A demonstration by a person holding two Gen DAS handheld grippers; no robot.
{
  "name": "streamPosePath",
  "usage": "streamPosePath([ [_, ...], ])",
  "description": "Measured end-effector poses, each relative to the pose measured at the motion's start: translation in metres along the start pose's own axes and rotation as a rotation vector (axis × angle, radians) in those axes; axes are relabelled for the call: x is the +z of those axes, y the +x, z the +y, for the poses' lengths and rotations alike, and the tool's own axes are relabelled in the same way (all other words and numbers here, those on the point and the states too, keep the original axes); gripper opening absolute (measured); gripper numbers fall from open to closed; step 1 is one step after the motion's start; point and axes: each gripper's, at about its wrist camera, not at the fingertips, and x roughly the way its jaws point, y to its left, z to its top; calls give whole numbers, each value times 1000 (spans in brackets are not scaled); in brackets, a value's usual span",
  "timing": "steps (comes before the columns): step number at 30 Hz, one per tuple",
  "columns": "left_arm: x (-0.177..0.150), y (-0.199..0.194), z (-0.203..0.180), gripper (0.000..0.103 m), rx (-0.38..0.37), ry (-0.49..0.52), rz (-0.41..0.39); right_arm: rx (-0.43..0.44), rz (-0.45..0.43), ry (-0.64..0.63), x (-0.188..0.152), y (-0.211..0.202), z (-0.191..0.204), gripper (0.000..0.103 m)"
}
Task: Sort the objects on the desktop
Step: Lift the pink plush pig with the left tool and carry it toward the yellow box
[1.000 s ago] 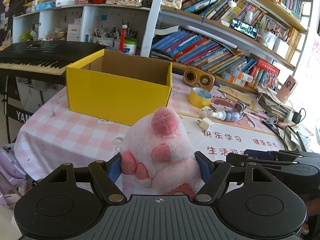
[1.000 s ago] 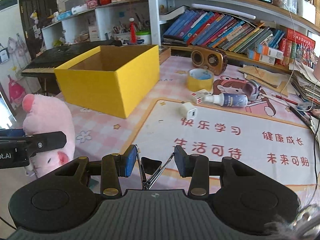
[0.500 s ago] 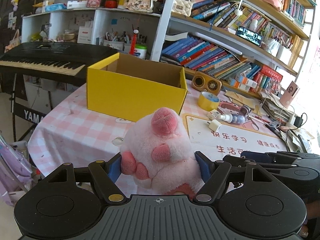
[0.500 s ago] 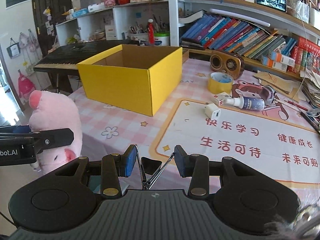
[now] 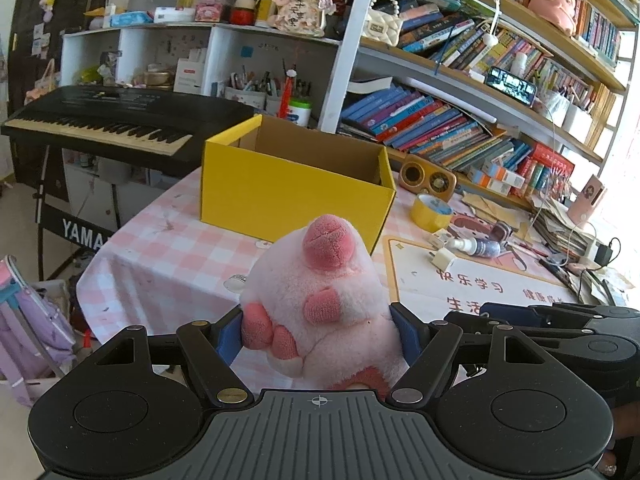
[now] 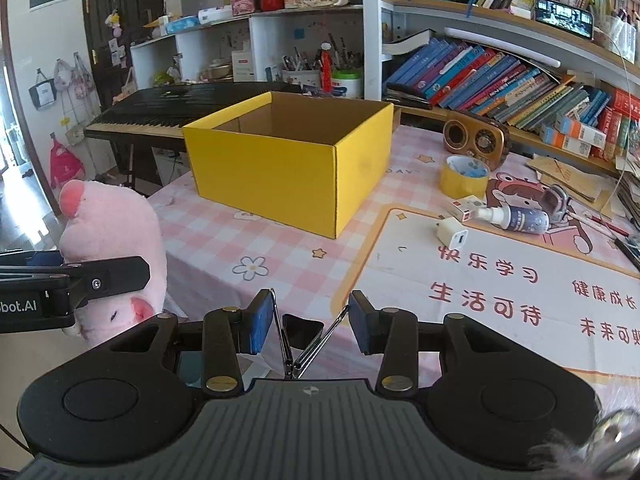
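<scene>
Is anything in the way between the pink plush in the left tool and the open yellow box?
Nothing visible. The pink plush sits clamped in the left tool, and only bare checked tablecloth lies ahead of it up to the yellow box, whose top is open.

The left gripper clamps a pink plush between its blue pads, snout pointing up. Beyond it, a yellow box stands open on the checked table. Right of the box lie a tape roll, a charger and a spray bottle. The right gripper shows near right. A keyboard stands far left.
</scene>
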Motion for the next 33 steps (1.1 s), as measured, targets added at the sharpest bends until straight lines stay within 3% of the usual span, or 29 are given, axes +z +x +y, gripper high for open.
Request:
streamPosePath([
  [33,6,10,4,75,18,-13,18,41,26,-29,11,17,4,39],
])
